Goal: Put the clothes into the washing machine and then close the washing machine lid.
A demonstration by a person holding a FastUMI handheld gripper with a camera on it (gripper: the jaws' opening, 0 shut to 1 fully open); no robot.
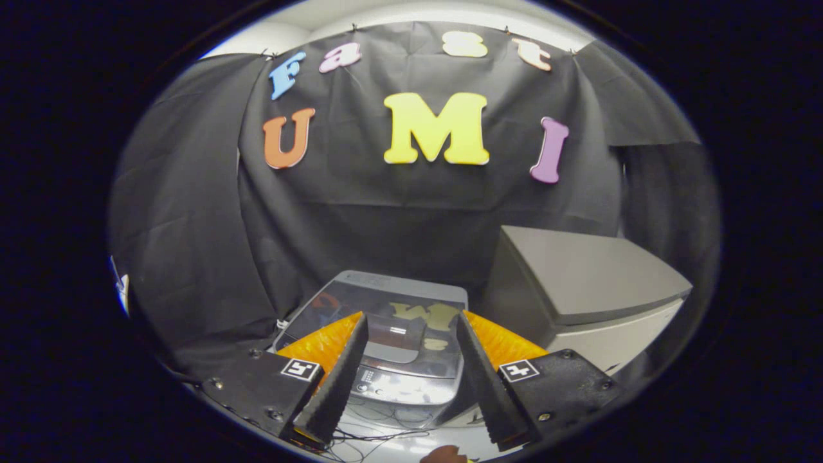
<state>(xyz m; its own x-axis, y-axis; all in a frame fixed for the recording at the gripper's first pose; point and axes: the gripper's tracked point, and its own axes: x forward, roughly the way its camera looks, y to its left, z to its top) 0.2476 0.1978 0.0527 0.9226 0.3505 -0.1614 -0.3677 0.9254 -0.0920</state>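
A small grey washing machine (386, 302) stands just ahead of my fingers, against the black cloth wall. Its glossy dark lid (411, 312) lies down flat over the tub and mirrors the wall. A control panel (386, 382) with small buttons runs along its near edge, seen between my fingers. My gripper (411, 325) hovers above the machine's front, open, with nothing between its fingers. A small reddish-brown piece (443, 455) of something peeks in below the fingers; I cannot tell what it is.
A large grey box (591, 283) with a sloped top stands right of the washing machine, close beside it. Thin dark cables (379, 437) lie on the pale surface in front of the machine. Black cloth drapes the back and left side.
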